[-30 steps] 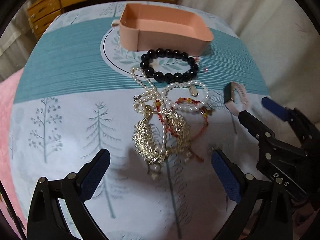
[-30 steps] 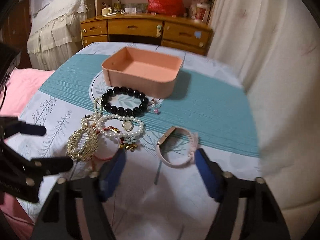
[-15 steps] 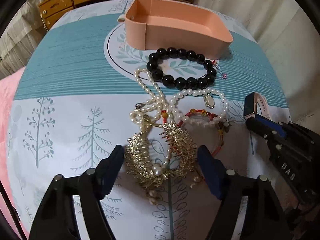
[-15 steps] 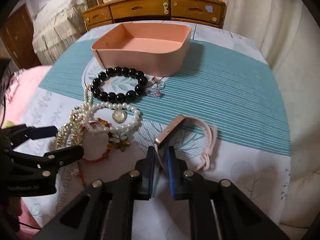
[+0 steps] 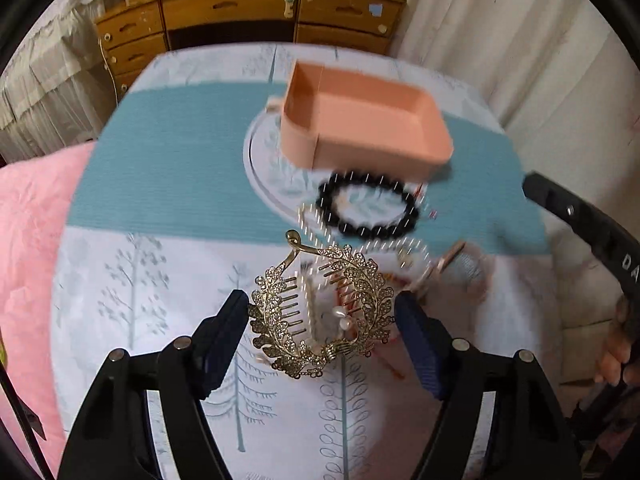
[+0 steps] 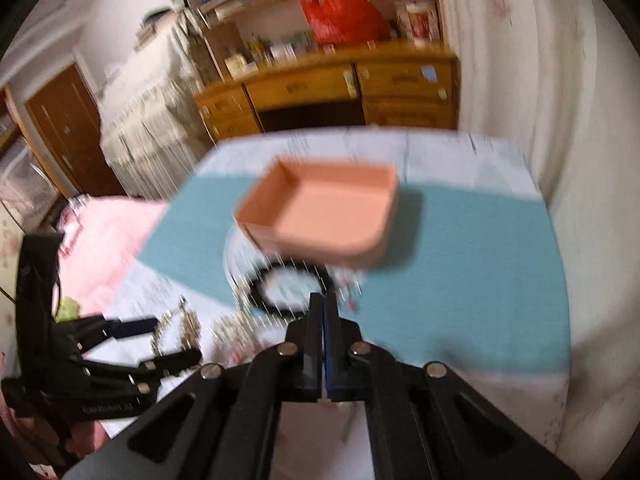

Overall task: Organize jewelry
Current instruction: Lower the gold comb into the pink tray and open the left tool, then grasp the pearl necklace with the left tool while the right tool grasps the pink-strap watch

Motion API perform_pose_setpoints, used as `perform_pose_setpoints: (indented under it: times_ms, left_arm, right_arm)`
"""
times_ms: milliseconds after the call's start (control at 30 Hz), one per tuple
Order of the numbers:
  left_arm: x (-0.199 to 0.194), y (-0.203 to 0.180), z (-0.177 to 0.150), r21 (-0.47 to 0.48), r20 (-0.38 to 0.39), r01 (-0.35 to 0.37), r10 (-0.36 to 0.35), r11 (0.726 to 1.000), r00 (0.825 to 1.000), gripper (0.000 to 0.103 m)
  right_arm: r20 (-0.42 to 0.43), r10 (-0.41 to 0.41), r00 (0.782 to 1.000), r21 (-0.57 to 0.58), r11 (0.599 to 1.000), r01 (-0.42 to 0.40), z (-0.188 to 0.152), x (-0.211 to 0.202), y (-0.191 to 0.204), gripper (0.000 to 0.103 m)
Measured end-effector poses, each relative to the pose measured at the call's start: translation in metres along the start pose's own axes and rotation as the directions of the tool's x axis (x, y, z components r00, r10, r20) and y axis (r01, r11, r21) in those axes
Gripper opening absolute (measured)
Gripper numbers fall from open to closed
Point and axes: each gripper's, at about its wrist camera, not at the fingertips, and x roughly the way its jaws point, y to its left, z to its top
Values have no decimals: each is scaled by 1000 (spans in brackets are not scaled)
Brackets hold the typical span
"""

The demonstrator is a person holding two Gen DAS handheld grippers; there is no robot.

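My left gripper (image 5: 322,312) is shut on a gold leaf-shaped hair comb (image 5: 320,316) and holds it above the table. My right gripper (image 6: 323,304) is shut; in the left wrist view the pink watch (image 5: 460,266) hangs lifted near it, but the right wrist view does not show the watch in the jaws. A pink tray (image 5: 368,120) stands at the back, also in the right wrist view (image 6: 332,216). A black bead bracelet (image 5: 368,208) and a pearl strand (image 5: 316,220) lie in front of it.
The table has a white and teal cloth (image 5: 168,160). A pink blanket (image 5: 28,220) lies at the left. A wooden dresser (image 5: 248,8) stands behind the table. White curtains (image 5: 520,40) hang at the right.
My left gripper closed on the gold comb and lifted it off the jewelry pile. My right gripper shut on the watch band and rose; the watch left the table.
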Motion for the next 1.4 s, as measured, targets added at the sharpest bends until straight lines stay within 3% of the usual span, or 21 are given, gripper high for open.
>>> perform_pose_setpoints:
  times_ms: [133,300,600,700,767,900,1000,1067,1400]
  left_arm:
    - [-31,-7,30,29,43,16,-18,999,999,73]
    - [-38,-24,71,95,107,35,-46,995,993,73]
    - [14,-40,132,67,254,87,-101,994,962,73]
    - [40,-45,141,27,225,60,-64,998,972,76]
    - [50,-45,140,9,199,39,-39,999,979,86]
    - [50,-40,138,-17,190,25,-21,1000,982,88]
    - [46,-31,134,-34,184,8,-1,999,983,90]
    - [44,-23,126,-45,171,-7,15,999,985,91]
    - [42,7,48,-91,61,-3,9,996,998,91]
  right_arm:
    - [91,34,995,-23,999,-32,33,-15,8,0]
    - [87,28,996,-28,999,-26,43,-11,7,0]
    - [19,-10,1000,42,999,9,16,13,-24,0]
    - [-18,-44,999,26,999,45,3,27,-29,0]
    - [-50,-64,997,32,997,66,-2,34,-33,1]
    - [-78,-37,996,83,996,43,-5,39,-41,4]
    - [-86,-29,996,102,994,38,-5,39,-44,28]
    - [-85,-18,996,111,993,28,-5,38,-44,57]
    - [-154,29,988,164,986,-4,-24,40,-43,77]
